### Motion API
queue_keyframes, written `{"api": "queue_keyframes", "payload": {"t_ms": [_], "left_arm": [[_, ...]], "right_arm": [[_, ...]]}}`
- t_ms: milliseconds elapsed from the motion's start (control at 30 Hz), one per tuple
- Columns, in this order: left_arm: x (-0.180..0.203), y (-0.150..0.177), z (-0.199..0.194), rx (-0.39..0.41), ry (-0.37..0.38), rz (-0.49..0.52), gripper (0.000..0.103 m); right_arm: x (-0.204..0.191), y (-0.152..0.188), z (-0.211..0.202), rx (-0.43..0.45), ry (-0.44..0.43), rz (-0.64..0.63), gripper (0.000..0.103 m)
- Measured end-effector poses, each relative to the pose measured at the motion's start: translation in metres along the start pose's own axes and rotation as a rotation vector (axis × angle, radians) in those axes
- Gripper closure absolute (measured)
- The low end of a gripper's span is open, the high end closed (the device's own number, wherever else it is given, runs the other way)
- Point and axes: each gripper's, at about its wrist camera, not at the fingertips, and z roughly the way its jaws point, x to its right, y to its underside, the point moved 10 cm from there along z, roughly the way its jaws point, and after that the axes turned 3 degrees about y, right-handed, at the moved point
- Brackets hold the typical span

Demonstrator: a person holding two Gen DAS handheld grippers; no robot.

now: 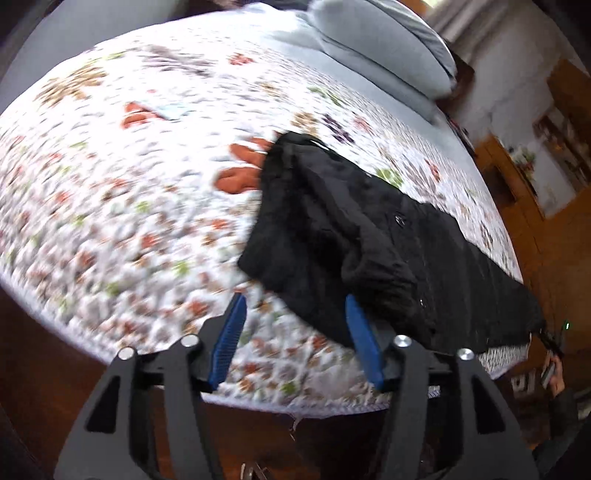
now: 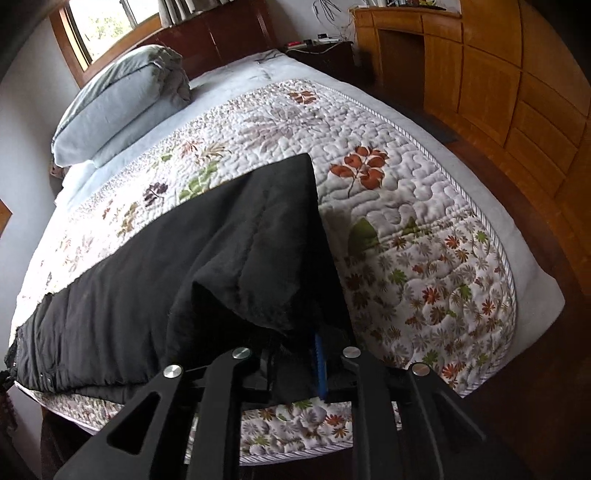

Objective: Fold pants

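Bed with a white floral quilt fills both views; left wrist view is motion-blurred. Going left to right in the right wrist view: window at top left, grey-blue pillows stacked at the head, dark headboard, dark nightstand with small clutter, wooden cabinets along the right wall, wood floor beside the bed

Black pants lie across the near part of the quilt, running along the near bed edge; thick dark fabric, rumpled, one end folded over on itself into a raised bunch, the other end reaching the bed corner in the left wrist view

Left gripper: blue pads spread apart, released, nothing pinched; the right pad sits just under the edge of the bunched fabric, the left pad is over bare quilt

Right gripper: jaws nearly together, clenched on a fold of the pants, cloth draped over the fingers so only 1 blue pad shows
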Motion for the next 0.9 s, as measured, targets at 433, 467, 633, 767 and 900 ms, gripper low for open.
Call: {"api": "queue_keyframes", "payload": {"t_ms": [433,467,633,767,900], "left_arm": [[0.043,0.04,-0.039,0.058,0.12,-0.1,0.01],[0.046,0.043,-0.036,0.046,0.12,-0.114,0.007],[0.049,0.046,-0.002,0.004,0.042,-0.187,0.005],[0.051,0.038,0.021,0.004,-0.038,-0.154,0.005],[0.063,0.017,0.032,0.069,-0.048,-0.107,0.006]], "right_arm": [[0.008,0.013,-0.008,-0.012,0.068,0.019,0.066],[0.008,0.014,-0.009,-0.01,0.067,0.027,0.062],[0.007,0.019,-0.019,0.017,0.062,0.081,0.034],[0.004,0.03,-0.027,0.021,0.065,0.107,0.021],[0.001,0.041,-0.035,0.028,0.039,0.141,0.021]]}}
